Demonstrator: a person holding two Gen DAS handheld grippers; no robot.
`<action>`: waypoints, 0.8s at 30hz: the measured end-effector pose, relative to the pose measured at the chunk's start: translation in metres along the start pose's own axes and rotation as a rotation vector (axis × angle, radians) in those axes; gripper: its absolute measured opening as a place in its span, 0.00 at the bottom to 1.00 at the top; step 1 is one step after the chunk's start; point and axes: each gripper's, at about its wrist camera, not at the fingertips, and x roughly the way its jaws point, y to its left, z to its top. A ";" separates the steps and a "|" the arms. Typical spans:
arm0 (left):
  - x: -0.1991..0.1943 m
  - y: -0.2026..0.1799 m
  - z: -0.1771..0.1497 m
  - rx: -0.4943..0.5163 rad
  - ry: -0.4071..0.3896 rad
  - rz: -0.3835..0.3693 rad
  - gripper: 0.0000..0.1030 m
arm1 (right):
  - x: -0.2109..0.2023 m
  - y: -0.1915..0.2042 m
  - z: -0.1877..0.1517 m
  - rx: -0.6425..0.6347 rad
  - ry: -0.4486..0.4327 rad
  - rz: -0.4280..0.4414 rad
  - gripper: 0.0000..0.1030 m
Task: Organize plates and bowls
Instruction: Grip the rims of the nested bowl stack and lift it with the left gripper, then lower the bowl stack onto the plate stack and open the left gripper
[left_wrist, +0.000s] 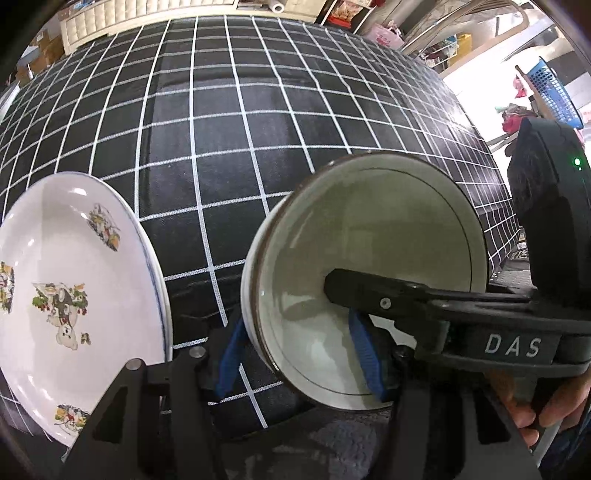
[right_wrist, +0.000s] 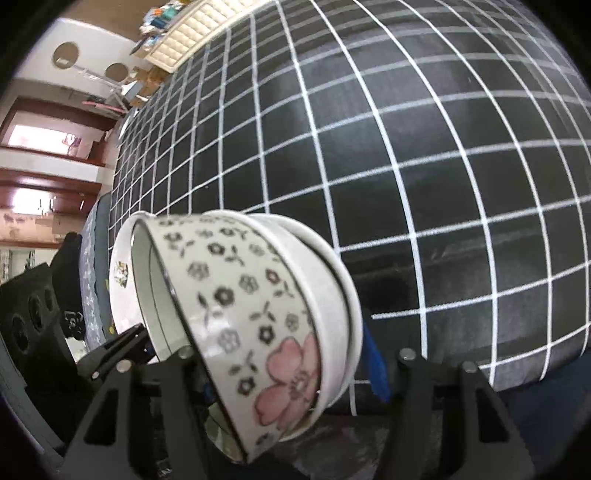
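The bowl (left_wrist: 369, 280), white inside with a flowered outer wall, sits nested in a second white bowl (right_wrist: 325, 295) on the black-and-white checked cloth (left_wrist: 258, 129), both near its front edge and just beside the picture-printed plate (left_wrist: 74, 288). The left tool (left_wrist: 299, 354) is clenched on the bowls' wall, one blue pad (left_wrist: 364, 354) inside and the other outside. The right tool (right_wrist: 291, 369) straddles the same pair, its blue pad (right_wrist: 375, 365) close to the outer bowl, though I cannot tell whether it presses.

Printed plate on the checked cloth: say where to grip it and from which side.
Probably its rim, from the side facing the bowl: the shallow plate lies flat, and that edge flares up off the cloth, leaving room to pinch it.
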 end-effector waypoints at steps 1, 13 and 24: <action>-0.003 -0.002 -0.001 0.002 -0.005 0.001 0.51 | -0.001 0.001 0.000 0.000 -0.003 0.001 0.63; -0.063 0.011 0.011 -0.022 -0.115 0.059 0.50 | -0.020 0.071 0.009 -0.129 -0.049 0.012 0.62; -0.108 0.090 0.000 -0.168 -0.155 0.153 0.50 | 0.031 0.155 0.024 -0.246 0.050 0.070 0.62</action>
